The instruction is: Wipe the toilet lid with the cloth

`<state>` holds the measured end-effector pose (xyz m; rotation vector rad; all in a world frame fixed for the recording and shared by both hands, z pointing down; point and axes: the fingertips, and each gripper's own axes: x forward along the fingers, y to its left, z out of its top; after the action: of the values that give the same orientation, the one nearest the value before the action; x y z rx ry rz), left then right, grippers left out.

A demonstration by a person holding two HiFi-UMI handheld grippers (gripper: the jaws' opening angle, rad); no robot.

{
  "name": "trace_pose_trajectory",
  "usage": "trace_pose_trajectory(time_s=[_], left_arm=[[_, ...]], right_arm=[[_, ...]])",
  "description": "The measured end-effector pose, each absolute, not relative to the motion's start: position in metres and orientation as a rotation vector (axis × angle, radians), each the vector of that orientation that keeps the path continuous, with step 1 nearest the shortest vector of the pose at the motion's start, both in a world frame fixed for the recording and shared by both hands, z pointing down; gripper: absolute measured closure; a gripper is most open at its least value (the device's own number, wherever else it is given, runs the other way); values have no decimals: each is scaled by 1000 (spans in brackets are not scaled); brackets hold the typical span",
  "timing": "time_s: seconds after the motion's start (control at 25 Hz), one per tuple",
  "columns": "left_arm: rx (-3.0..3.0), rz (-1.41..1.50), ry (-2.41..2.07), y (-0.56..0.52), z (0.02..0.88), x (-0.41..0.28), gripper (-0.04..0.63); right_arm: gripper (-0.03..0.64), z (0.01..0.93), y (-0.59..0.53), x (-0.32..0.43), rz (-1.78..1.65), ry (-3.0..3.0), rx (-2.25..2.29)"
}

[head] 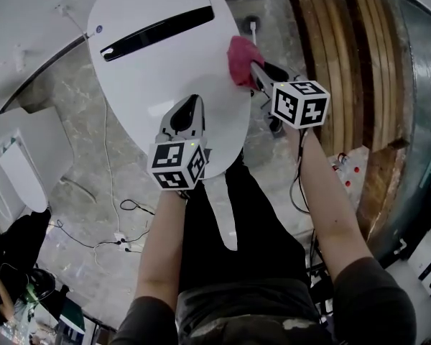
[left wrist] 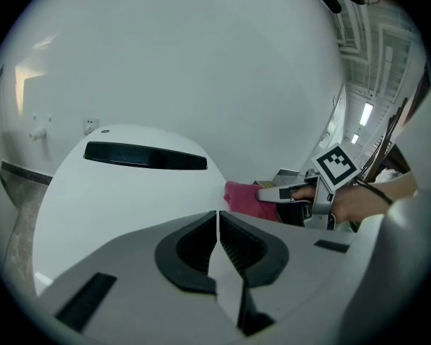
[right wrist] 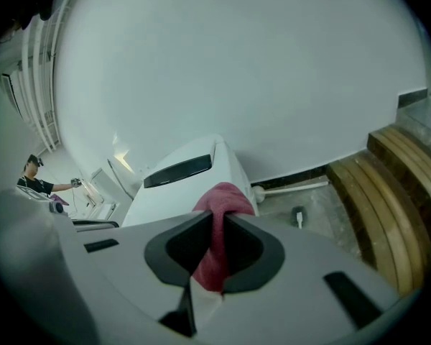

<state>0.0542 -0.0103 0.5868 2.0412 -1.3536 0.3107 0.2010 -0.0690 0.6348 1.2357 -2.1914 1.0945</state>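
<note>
The white toilet lid [head: 165,70] with a black slot near its back fills the upper middle of the head view. A pink cloth [head: 241,60] sits at the lid's right edge, pinched in my right gripper [head: 255,70]. In the right gripper view the pink cloth [right wrist: 217,236] is squeezed between the jaws, with the toilet lid [right wrist: 179,185] just beyond. My left gripper [head: 194,106] hovers over the lid's front part, shut with nothing in it. The left gripper view shows the toilet lid [left wrist: 122,192], the pink cloth [left wrist: 248,198] and the right gripper at the right.
A wooden slatted platform [head: 345,56] stands right of the toilet. Marble floor [head: 86,164] with cables [head: 122,228] lies to the left. White panels [head: 21,157] lean at far left. My legs in dark trousers stand at the lid's front.
</note>
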Motion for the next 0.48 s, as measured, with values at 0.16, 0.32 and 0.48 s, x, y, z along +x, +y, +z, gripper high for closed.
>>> trace_pose_trajectory(time_s=[0.16, 0.32, 0.48], left_arm=[[2045, 331, -1360, -6, 585, 55, 575], [2029, 321, -1395, -3, 584, 35, 575], [2018, 313, -1425, 8, 580, 1, 575]], right_arm=[[575, 624, -60, 190, 1105, -2235, 1213], [575, 614, -38, 145, 1095, -2303, 1105], [575, 606, -7, 78, 1091, -2351, 970]])
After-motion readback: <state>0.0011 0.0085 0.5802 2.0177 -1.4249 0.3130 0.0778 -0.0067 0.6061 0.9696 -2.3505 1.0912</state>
